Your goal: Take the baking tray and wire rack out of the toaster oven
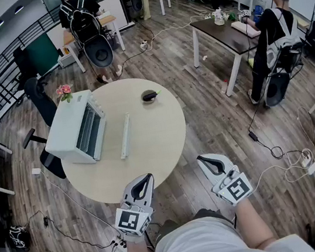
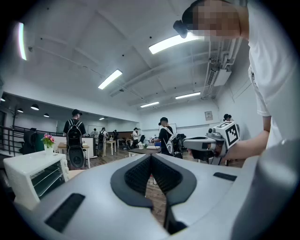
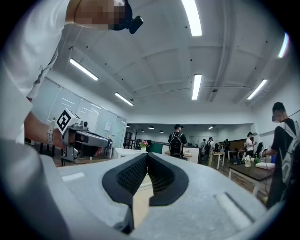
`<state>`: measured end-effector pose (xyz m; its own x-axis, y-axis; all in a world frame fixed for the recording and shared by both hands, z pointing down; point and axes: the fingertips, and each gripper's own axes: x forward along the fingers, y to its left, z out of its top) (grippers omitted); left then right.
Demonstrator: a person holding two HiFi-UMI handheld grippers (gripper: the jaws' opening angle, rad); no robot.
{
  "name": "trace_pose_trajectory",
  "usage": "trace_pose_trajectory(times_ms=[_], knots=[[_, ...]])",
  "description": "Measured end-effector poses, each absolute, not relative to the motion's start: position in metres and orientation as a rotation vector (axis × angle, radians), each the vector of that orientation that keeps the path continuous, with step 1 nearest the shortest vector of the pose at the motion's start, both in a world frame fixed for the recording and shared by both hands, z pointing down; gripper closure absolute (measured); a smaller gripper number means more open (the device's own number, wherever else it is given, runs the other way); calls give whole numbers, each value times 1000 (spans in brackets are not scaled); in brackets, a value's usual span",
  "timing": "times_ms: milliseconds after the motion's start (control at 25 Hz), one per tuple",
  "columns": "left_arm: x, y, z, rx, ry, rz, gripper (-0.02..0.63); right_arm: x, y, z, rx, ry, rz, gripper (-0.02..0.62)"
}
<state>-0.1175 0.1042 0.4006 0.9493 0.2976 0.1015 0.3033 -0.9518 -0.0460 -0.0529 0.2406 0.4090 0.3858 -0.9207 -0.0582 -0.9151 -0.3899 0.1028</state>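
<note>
Both tongs are held at lower centre, short of the round table [image 1: 158,149]. The left tongs [image 1: 147,179] and right tongs [image 1: 204,160] are closed together, with nothing gripped. The white toaster oven [image 1: 78,129] is set at the table's left. A long pale piece [image 1: 124,135], possibly the tray seen edge-on, lies just beside it.

We look along our left gripper [image 2: 151,157], whose dark jaws meet at the tips with nothing between them. Low at the left stands the white toaster oven [image 2: 33,174], with pink flowers [image 2: 47,139] just behind it. At the right, a hand [image 2: 240,150] holds the right gripper [image 2: 188,143] about level, its marker cube [image 2: 231,133] facing us.
</note>
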Motion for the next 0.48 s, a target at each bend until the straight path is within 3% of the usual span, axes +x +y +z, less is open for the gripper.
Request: trace_pose_trajectory(times_ms=[200, 320, 480], knots=[[-94, 122, 403, -3061, -447, -151, 604, -27, 258, 412, 2553, -1716, -168, 577], [-83, 133, 415, -3064, -433, -170, 604, -20, 262, 399, 2499, -1767, -423, 408], [-67, 150, 423, -3047, -411, -216, 604, -3, 278, 404, 2508, -1786, -433, 402]])
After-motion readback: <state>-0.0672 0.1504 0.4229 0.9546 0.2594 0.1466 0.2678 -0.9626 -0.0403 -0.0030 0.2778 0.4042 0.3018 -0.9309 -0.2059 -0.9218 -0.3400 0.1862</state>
